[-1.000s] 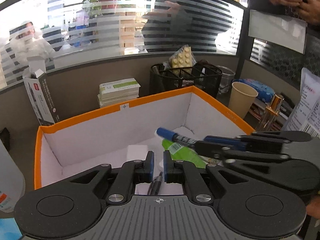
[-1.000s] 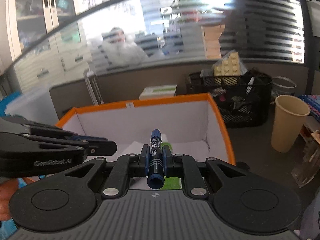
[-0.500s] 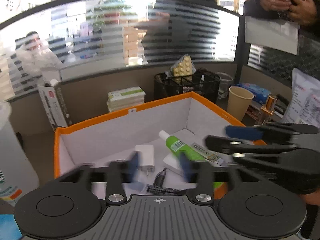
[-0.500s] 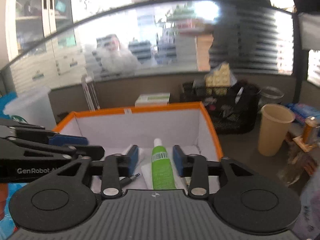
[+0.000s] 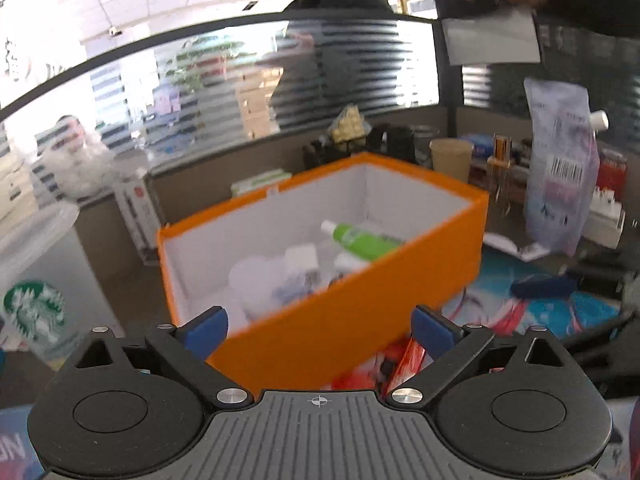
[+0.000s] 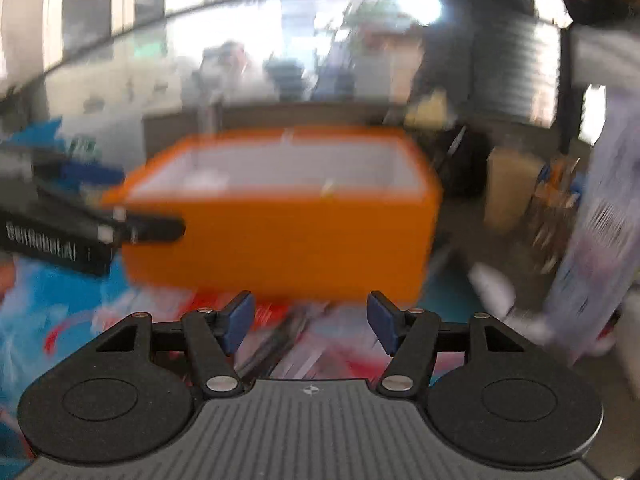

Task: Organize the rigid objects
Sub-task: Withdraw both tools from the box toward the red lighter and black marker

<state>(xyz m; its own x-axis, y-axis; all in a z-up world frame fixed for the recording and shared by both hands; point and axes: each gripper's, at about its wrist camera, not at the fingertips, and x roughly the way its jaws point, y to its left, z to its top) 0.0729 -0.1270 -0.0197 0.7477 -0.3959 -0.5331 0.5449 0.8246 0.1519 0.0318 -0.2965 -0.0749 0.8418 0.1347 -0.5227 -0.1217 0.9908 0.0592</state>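
An orange box (image 5: pixel 360 304) with a white inside stands on the desk; it also shows, blurred, in the right wrist view (image 6: pixel 280 248). Inside lie a green tube (image 5: pixel 360 238), a white adapter (image 5: pixel 302 258) and other small items, blurred. My left gripper (image 5: pixel 318 330) is open and empty, in front of the box's near wall. My right gripper (image 6: pixel 310 320) is open and empty, also in front of the box. The right gripper shows at the far right of the left wrist view (image 5: pixel 592 280), and the left gripper at the left of the right wrist view (image 6: pixel 80 232).
A paper cup (image 5: pixel 450 158) and a black mesh basket (image 5: pixel 352 146) stand behind the box. A printed pouch (image 5: pixel 560 168) stands at the right. A Starbucks cup (image 5: pixel 36 312) is at the left. Red packets (image 5: pixel 384 368) lie on a blue mat (image 5: pixel 560 312) by the box.
Both grippers opened: the right let go of the blue marker, the left of a pen. Both have pulled back out of the box and now sit lower, in front of it.
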